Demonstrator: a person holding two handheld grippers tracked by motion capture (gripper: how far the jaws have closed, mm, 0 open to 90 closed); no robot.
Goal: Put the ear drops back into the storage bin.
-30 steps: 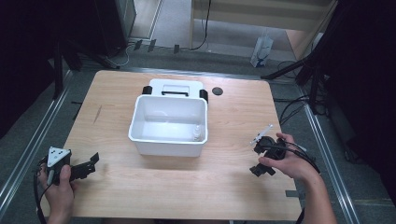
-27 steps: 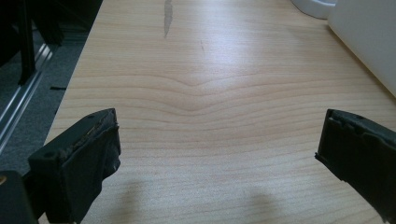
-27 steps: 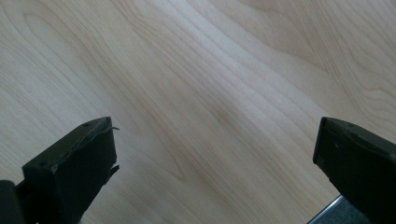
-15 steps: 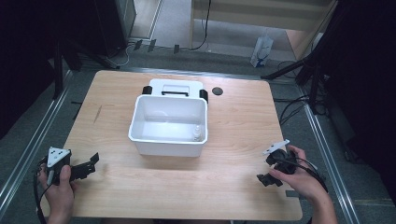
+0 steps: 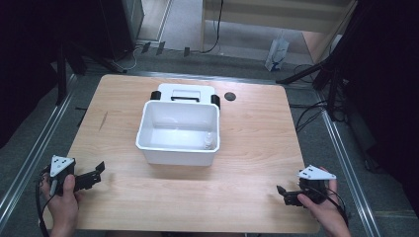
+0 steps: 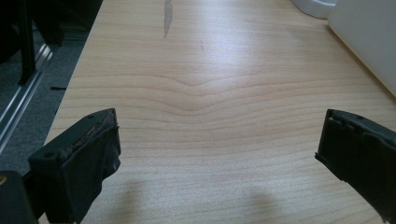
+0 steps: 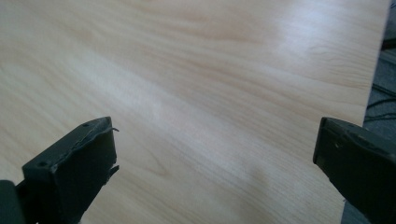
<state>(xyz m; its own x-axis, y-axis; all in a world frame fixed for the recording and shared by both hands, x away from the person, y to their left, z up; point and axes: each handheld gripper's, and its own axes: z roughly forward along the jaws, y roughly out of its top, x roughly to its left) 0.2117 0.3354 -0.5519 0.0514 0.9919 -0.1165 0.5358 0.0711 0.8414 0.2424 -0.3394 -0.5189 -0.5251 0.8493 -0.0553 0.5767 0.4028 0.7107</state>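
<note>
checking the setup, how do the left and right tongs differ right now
The left tongs lie at the table's near-left corner pointing toward the white bin; the right tongs lie at the near-right corner, pointing left along the near edge. Both are hand-held, open, empty, over bare wood.

Pale wood-grain table [image 5: 257, 148] with rounded corners, lit from above, glare strongest on its middle. A grey streak [image 6: 168, 11] in the grain near the far left corner, a small dark round disc [image 5: 230, 96] set into the top near the far edge. Grey floor [image 5: 183, 24] all round (carpet-like, hard to tell), crossed by black cables [image 5: 309, 116]. Metal rails [image 5: 29, 158] along both long sides of the table. Light wooden furniture [image 5: 276, 15] at the far end, dark stands [image 5: 331, 69] and deep shadow to right and left.
</note>
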